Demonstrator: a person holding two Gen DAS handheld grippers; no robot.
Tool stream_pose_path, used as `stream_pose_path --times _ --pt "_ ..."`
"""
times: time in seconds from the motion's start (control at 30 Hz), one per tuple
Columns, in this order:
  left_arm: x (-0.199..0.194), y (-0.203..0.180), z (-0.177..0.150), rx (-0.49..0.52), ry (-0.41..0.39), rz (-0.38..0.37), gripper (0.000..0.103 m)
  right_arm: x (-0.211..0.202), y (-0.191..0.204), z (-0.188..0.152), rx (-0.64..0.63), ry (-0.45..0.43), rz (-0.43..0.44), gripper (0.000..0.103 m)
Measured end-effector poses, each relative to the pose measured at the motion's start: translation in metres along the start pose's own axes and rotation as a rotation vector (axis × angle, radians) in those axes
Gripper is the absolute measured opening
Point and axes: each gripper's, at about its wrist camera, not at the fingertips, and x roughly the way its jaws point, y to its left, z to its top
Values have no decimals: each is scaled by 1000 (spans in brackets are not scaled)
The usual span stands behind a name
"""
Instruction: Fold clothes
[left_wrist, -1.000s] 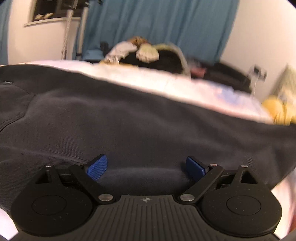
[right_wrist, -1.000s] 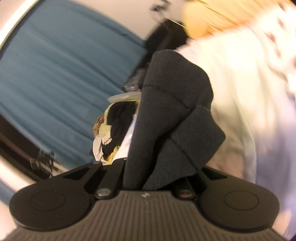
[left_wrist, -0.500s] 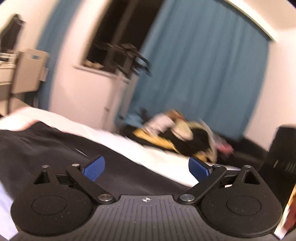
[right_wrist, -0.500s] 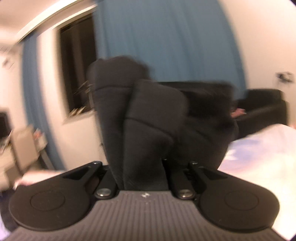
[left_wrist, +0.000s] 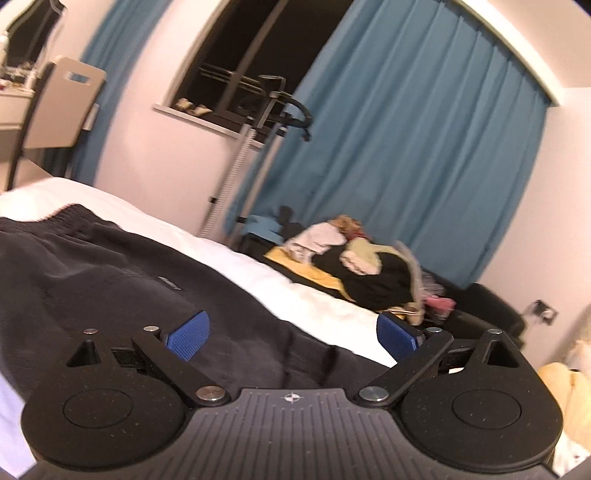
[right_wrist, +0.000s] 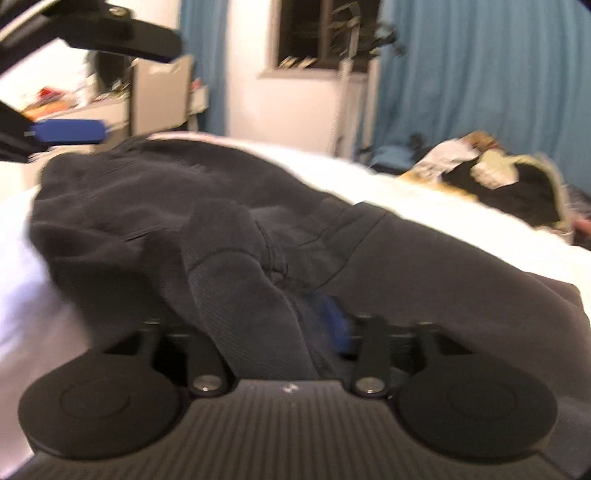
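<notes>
- Currently pinching a bunched ribbed cuff of the dark sweatshirt (right_wrist: 258, 236) in the right gripper (right_wrist: 295, 332); jaws nearly together on the fabric, blue pad (right_wrist: 334, 325) peeking out beside it.
- Left gripper (left_wrist: 291, 332) spread wide, nothing between the blue fingertips (left_wrist: 188, 338); hovering just above the sweatshirt (left_wrist: 110, 291).
- Sweatshirt lying across the white bed (left_wrist: 295, 291), ribbed hem toward the far left, partly heaped in the right view.
- Risk 1: thin bite on the cuff. Looks like only a fold of rib caught; a quick pull likely slips it out and drops the sleeve mid-fold.
- Risk 2: heaped fabric under the carried cuff. Laying the sleeve down on that lump probably traps creases and skews the fold line.
- Risk 3: nothing pinning the body. With the left gripper idle, dragging the sleeve may slide the whole garment over the smooth sheet instead of folding it.
- Risk 4: collision. Other gripper's arm and blue pad (right_wrist: 68, 131) visible at upper left in the right view, near the sweatshirt's far end; crossing paths could snag cloth or knock fingers.
- Right view blurred, so exact depth of grip hard to judge.
- Pile of clothes (left_wrist: 362, 266) beyond the bed well apart, no interference expected.
</notes>
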Motion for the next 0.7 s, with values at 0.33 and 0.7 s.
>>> stream_pose_path --times 0.33,0.7 --pt "0 -8 -13 -68 98 -87 96 -112 -55 -3 -14 43 124 68" --pt "79 -23 -67 85 311 92 60 -73 -53 -33 -109 56 100 59"
